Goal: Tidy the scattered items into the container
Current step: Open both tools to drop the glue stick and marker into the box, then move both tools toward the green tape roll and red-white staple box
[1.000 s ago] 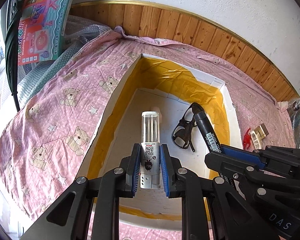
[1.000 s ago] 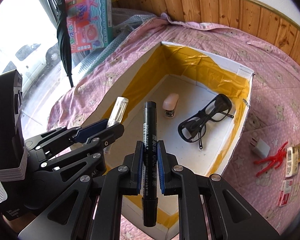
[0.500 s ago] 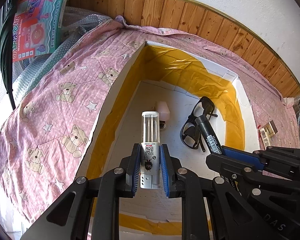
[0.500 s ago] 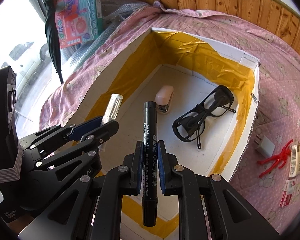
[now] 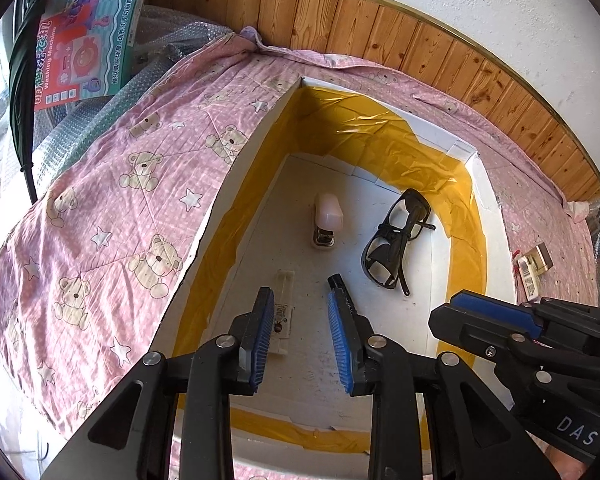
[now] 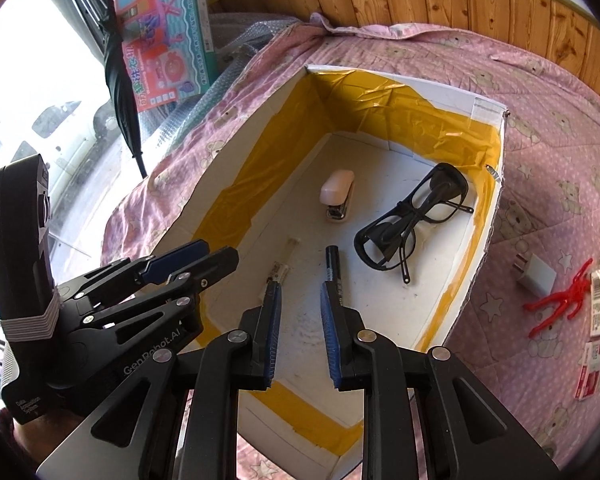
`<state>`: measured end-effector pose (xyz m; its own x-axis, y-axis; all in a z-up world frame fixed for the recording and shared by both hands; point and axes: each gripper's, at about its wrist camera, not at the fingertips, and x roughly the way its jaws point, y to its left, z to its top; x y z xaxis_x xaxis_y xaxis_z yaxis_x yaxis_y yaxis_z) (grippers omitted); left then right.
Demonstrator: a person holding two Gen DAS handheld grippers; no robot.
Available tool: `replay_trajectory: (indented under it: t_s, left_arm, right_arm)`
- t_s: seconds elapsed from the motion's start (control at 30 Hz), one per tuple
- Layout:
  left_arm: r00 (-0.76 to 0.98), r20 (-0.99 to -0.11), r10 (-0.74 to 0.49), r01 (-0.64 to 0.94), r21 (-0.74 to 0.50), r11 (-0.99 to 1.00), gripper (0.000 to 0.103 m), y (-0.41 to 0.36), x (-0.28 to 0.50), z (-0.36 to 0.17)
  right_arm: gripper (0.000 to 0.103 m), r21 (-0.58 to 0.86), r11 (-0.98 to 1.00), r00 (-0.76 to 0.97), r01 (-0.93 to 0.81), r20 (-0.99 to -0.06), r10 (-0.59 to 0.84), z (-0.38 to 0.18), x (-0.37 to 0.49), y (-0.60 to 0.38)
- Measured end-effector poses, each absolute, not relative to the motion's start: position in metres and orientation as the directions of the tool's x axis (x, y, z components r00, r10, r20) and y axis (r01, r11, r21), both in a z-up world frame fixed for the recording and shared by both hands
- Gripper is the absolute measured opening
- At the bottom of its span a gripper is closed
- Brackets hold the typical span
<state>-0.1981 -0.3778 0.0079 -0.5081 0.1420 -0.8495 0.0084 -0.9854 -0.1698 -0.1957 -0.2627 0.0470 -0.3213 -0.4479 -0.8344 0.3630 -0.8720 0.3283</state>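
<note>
Grippers: left gripper (image 5: 302, 334) and right gripper (image 6: 300, 332) both spread, empty | tube (image 5: 283, 312) and marker (image 6: 333, 266) lying lengthwise inside box (image 6: 482, 264) | remaining items (red clip (image 6: 560, 300), charger (image 6: 538, 274)) on bedspread beyond box, nearer right gripper.

Pink bear-print quilt (image 5: 112, 200), white box (image 6: 486, 236) yellow-taped, black glasses (image 6: 412, 220)

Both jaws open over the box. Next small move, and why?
Probably lift the right gripper out and swing it toward the red clip on the quilt. Marker and clear tube already lie in the box; loose items remain outside.
</note>
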Motion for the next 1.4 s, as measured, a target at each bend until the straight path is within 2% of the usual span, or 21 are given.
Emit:
replay_trajectory:
  t_s: [0.37,0.93,1.4]
  left_arm:
    - [-0.52,-0.841,0.148,0.005,-0.176,-0.984,0.03,-0.369,-0.168,0.028]
    - [-0.554,-0.816,0.164,-0.061,-0.157,-0.986,0.03,-0.323,-0.122,0.068]
    - [-0.549,-0.809,0.211,-0.179,-0.132,-0.975,0.031,-0.255,-0.083,0.075]
  right_arm:
    - [0.023,0.361,-0.859,-0.344,0.362,-0.805,-0.483,0.057,-0.167,-0.248]
    - [0.023,0.443,-0.83,-0.439,0.339,-0.705,-0.556,0.08,-0.102,-0.197]
    - [0.023,0.477,-0.845,-0.512,0.243,-0.677,-0.529,0.074,-0.048,-0.12]
